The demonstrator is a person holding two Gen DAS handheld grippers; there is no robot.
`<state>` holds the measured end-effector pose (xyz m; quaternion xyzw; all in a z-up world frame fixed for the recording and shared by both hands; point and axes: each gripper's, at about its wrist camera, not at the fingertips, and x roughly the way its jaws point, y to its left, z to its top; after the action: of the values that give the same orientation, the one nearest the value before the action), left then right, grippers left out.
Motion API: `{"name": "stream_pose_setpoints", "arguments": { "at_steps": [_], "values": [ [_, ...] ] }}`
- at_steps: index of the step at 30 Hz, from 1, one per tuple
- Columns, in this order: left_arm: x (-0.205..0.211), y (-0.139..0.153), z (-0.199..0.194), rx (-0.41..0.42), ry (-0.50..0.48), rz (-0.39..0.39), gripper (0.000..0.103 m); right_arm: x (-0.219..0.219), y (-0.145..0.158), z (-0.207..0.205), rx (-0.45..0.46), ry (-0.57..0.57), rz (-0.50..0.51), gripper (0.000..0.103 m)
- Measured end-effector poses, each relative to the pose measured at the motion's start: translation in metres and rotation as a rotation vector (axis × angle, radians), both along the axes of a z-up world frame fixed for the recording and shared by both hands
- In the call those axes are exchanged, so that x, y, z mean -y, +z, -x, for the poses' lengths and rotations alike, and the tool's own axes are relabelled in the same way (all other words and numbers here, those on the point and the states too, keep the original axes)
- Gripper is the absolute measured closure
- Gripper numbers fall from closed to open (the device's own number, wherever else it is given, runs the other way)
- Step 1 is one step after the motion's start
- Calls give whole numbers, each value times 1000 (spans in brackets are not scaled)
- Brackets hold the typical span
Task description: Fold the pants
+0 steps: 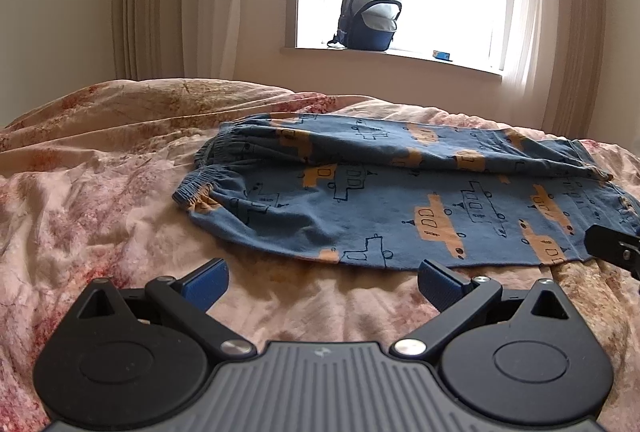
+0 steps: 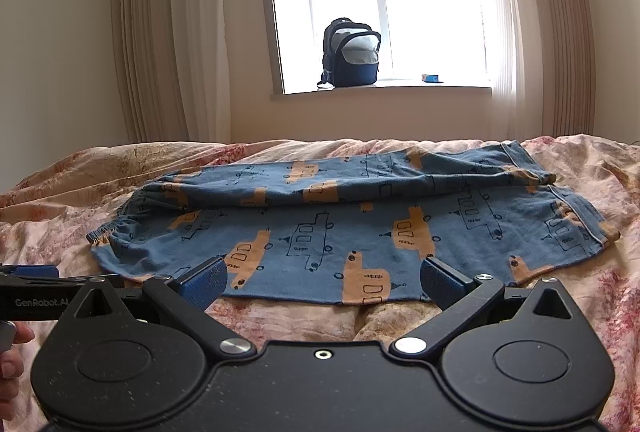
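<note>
Left wrist view: we held left gripper (image 1: 322, 284) and right gripper (image 2: 324, 282) wide open, empty, near blue patterned pants (image 1: 400, 199) on bedspread (image 1: 100, 191).

The far leg of the blue boat-printed cotton pants (image 2: 320, 228) lies folded over, hiding the cloth beneath it beyond the right claw (image 2: 322, 282). At that view's left edge, the left claw (image 2: 36, 272) and a hand (image 2: 12, 352) are cut off. In the left wrist view, only a black corner of the right claw (image 1: 616, 244) shows. The small blue box (image 2: 431, 77) on the windowsill is too small to identify.
</note>
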<state>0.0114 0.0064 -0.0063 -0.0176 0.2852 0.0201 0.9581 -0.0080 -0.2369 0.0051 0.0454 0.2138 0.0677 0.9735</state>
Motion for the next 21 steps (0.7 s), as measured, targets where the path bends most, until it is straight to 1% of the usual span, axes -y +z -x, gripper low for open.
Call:
{"name": "stream_pose_setpoints", "arguments": {
  "at_steps": [4,7,9,11,14,16,18,20,21],
  "values": [
    [-1,6,-11,-20,21,-3,0,2,6,1,17,3,-14,0],
    [-2,17,-30,-73,27,-53,0,8,15,2,49,-7,-47,0],
    [-3,35,-44,-77,-9,-106,0,18,24,2,72,-18,-98,0],
    [-5,56,-62,-103,-37,-160,0,31,33,-1,84,-36,-163,0],
    [-12,88,-91,-156,-45,-201,0,51,50,-19,71,-27,-219,0],
    [-21,110,-115,-191,-26,-219,0,62,63,-41,49,30,-243,0],
    [-30,125,-138,-219,-16,-218,0,76,75,-72,27,131,-285,0],
    [-39,132,-163,-233,-16,-226,0,86,85,-110,-27,241,-307,0],
    [-42,132,-175,-237,-11,-235,0,87,89,-130,-58,278,-288,0]
  ]
}}
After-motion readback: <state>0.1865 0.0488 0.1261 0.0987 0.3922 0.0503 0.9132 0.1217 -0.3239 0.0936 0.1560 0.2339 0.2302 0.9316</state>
